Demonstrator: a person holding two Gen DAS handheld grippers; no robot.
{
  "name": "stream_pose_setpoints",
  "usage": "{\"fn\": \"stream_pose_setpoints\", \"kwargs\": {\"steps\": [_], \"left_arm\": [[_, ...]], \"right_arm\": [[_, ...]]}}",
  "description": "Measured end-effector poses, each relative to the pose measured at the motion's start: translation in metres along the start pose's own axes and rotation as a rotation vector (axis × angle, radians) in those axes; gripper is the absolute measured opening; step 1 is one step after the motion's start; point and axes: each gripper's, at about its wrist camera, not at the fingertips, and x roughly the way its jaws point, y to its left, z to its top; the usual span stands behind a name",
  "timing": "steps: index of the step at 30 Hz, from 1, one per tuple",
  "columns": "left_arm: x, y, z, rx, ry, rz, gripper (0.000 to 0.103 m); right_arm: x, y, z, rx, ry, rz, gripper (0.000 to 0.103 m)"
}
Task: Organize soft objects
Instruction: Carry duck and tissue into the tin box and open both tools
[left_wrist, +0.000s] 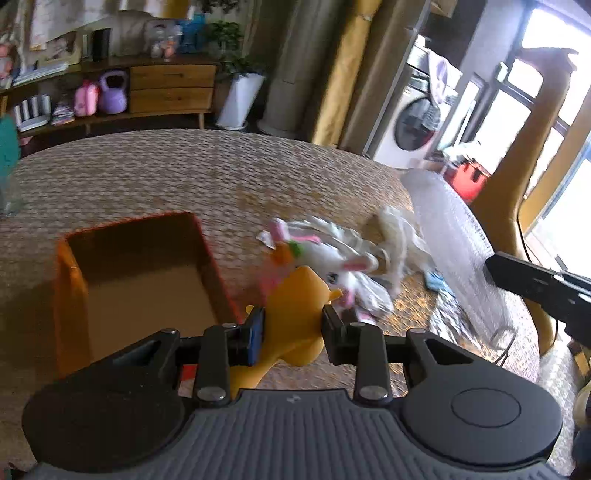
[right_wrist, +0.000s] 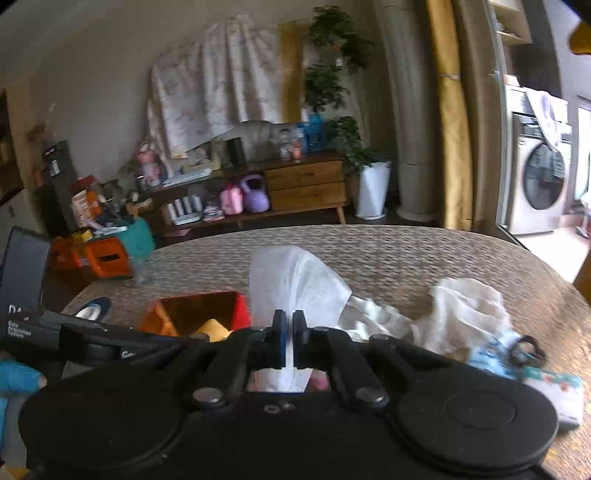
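Observation:
My left gripper (left_wrist: 293, 323) is shut on a yellow rubber toy (left_wrist: 295, 306) and holds it just right of an open orange box (left_wrist: 70, 295), which looks empty inside. A white plush rabbit with pink ears (left_wrist: 332, 258) and white cloths (left_wrist: 395, 236) lie on the table beyond it. My right gripper (right_wrist: 289, 334) is shut on a white tissue sheet (right_wrist: 295, 284) that stands up above the jaws. The orange box (right_wrist: 162, 321) shows to its left, with the yellow toy (right_wrist: 212, 328) over it. The right gripper's body (left_wrist: 535, 280) enters the left wrist view at the right edge.
The round table has a woven cover (left_wrist: 184, 173). A white cloth (right_wrist: 465, 306), a blue patterned item (right_wrist: 491, 354), a black hair tie (right_wrist: 526, 350) and a tissue pack (right_wrist: 557, 391) lie at the right. A bubble-wrap sheet (left_wrist: 454, 236) lies by the chair (left_wrist: 517, 192). A glass (left_wrist: 9, 195) stands far left.

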Motion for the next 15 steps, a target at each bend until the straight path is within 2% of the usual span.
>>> {"fn": "stream_pose_setpoints", "kwargs": {"steps": [9, 15], "left_arm": [[-0.013, 0.054, 0.020, -0.078, -0.035, 0.083, 0.032], [-0.005, 0.090, 0.031, -0.148, -0.038, 0.129, 0.032]], "right_arm": [[0.038, 0.053, 0.023, -0.047, 0.040, 0.099, 0.003], [0.077, 0.082, 0.027, -0.066, 0.085, 0.133, 0.003]]}}
